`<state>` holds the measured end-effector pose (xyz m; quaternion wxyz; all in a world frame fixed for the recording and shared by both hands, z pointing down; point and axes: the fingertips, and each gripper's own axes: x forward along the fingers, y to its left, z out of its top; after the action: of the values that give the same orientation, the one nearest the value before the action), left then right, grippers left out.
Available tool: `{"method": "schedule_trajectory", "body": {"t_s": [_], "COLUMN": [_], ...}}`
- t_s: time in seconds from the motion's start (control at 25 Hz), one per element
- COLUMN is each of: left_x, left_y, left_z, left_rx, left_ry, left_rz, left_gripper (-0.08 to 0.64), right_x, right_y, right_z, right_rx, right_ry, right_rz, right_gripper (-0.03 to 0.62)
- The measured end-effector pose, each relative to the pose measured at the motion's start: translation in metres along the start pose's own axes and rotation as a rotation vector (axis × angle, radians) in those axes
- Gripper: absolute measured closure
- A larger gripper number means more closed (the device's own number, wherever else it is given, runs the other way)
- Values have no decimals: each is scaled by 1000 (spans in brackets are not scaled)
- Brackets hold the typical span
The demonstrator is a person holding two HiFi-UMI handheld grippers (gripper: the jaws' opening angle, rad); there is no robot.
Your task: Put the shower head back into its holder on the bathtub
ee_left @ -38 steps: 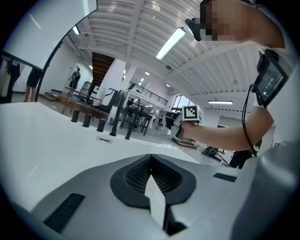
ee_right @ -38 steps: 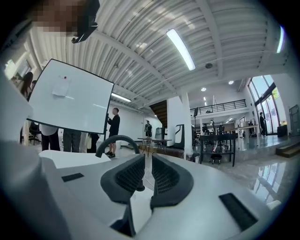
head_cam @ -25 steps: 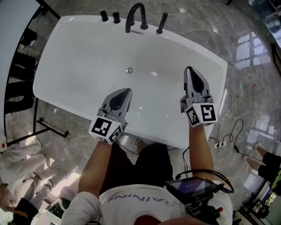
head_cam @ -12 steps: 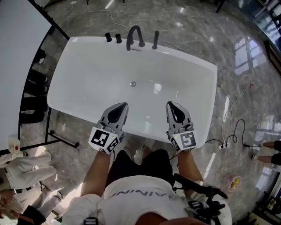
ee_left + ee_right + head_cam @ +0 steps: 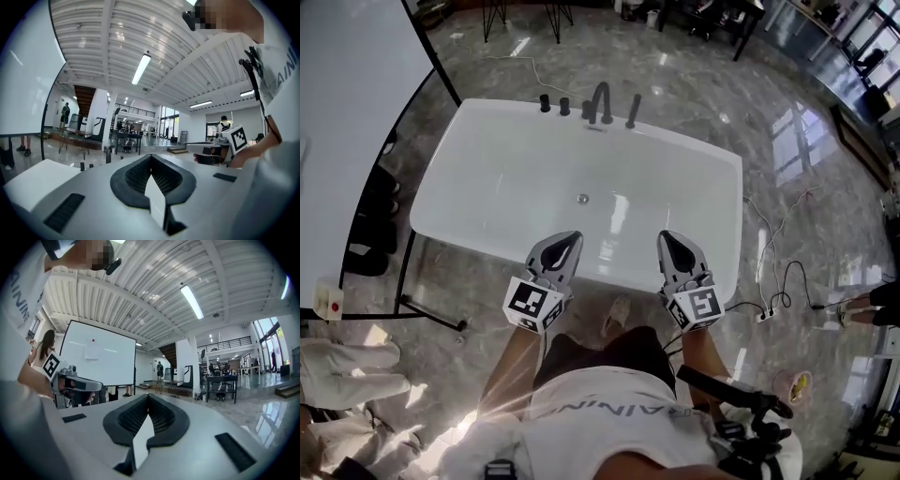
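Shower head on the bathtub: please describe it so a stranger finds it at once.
Find the white bathtub on the marble floor. Along its far rim stand black fittings; the shower head is the rightmost, a slim leaning rod beside the arched spout.

A big open hall, more showroom or test studio than a home bathroom: a freestanding white bathtub stands alone on polished marble floor, with a whiteboard at left, loose cables at right, work tables far off, and strip lights under a ribbed ceiling.
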<state>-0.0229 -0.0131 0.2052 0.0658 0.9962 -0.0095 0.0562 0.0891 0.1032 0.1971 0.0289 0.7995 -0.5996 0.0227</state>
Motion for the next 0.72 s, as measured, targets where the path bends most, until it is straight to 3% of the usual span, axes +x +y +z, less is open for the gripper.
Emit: {"method": "schedule_trajectory", "body": {"t_s": [0.24, 0.4, 0.72], "left_x": [-97, -135, -172], "left_y": [-1, -12, -46], "left_z": [5, 29, 39], "left_rx": [-15, -39, -41], "left_ry": [-58, -85, -103], "left_rz": [36, 53, 30], "left_gripper": [543, 543, 543], "right_x": [-26, -49, -67], "right_y": [62, 88, 135], "right_z": [14, 40, 61], "right_rx": [9, 1, -68], "right_ry": [6, 22, 48], "right_rz": [-35, -28, 76], "right_gripper": [580, 580, 580]}}
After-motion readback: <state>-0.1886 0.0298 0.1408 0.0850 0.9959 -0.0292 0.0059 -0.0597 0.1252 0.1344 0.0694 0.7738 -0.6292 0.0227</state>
